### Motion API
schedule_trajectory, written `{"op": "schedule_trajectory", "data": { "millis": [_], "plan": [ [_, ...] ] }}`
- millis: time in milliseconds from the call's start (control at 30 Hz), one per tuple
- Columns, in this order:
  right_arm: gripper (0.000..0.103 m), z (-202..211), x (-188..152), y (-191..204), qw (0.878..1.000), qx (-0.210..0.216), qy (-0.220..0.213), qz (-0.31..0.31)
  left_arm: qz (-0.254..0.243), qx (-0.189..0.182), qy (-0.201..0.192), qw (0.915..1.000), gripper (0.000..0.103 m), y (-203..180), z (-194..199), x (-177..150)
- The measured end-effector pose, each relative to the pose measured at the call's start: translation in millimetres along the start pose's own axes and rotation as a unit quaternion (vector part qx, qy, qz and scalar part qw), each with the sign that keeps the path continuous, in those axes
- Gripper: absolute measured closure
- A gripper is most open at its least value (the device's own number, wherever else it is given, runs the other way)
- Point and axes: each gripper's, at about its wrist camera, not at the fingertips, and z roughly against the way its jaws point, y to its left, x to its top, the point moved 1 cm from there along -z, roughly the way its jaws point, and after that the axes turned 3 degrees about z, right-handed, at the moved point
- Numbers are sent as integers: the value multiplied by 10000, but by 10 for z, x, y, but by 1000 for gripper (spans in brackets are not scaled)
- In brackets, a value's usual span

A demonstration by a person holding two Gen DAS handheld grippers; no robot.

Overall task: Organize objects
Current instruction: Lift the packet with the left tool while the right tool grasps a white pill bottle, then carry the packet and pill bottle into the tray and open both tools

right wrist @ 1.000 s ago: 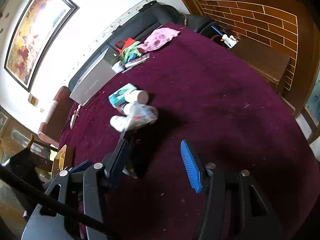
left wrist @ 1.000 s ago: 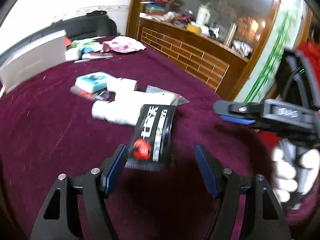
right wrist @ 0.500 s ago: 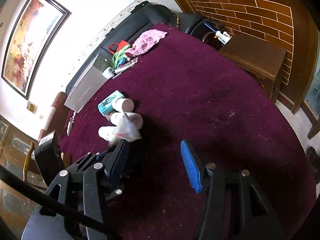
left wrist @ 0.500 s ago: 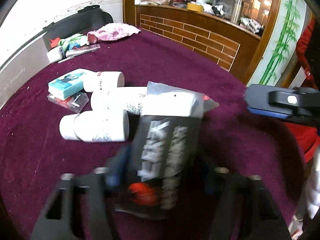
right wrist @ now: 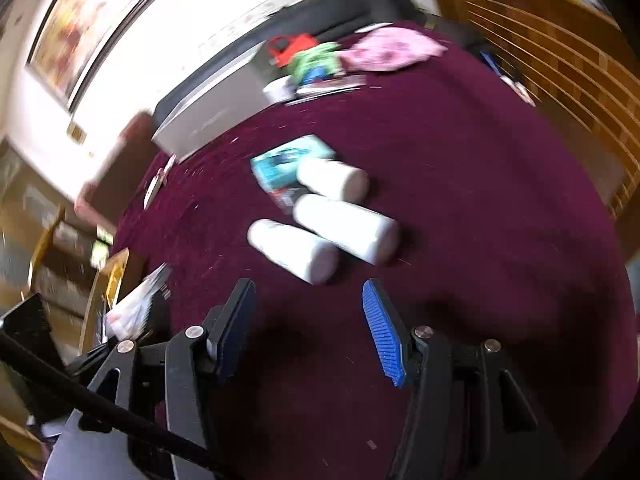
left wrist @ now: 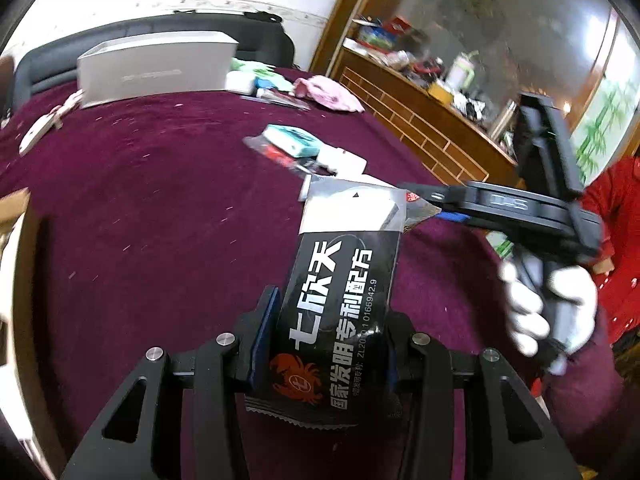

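One black sachet (left wrist: 340,312) sits pinched between the left gripper (left wrist: 324,344) pads, lifted off the maroon table (left wrist: 160,208). Right gripper (right wrist: 308,328) hangs spread and empty, white bottles (right wrist: 324,228) at its twelve o'clock. Next, probably, carrying the sachet somewhere tidy.

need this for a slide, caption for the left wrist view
Left tongs shut on a black packet, lifted over the maroon tablecloth.

Black angular left gripper (left wrist: 326,344) frames with triangular cut-outs, silver screw heads at the pivots, dark blue pads. Same build on the right gripper (right wrist: 308,320) — ribbed bright-blue pads (right wrist: 382,336). White knit glove (left wrist: 540,312) on the right hand, red sleeve (left wrist: 618,240) behind.
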Motion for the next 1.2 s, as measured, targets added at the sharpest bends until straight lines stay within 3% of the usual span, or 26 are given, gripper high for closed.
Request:
{"op": "schedule_trajectory", "data": {
  "millis": [167, 300, 500, 700, 900, 1067, 1200],
  "plan": [
    [49, -338, 134, 410, 9905, -631, 249, 1193, 330, -185, -143, 9992, 64, 189, 244, -113],
    [52, -530, 178, 514, 9805, -987, 477, 1633, 492, -263, -226, 9982, 64, 338, 384, -172],
    [67, -795, 220, 451, 9757, -1151, 978, 1589, 687, -348, -338, 9965, 64, 541, 477, -198],
    [71, -847, 152, 488, 9751, -1335, 1074, 1407, 881, -345, -442, 9945, 64, 697, 545, -248],
    [72, -719, 103, 516, 9867, -853, 1054, 899, 1008, -365, -588, 9925, 64, 757, 717, -332],
    [71, -531, 21, 664, 9932, 25, 1075, 449, 1151, -359, -783, 9896, 64, 826, 966, -421],
    [71, -375, -59, 923, 9918, 623, 1044, 401, 1330, -252, -1052, 9852, 64, 973, 1270, -464]
  ]
}}
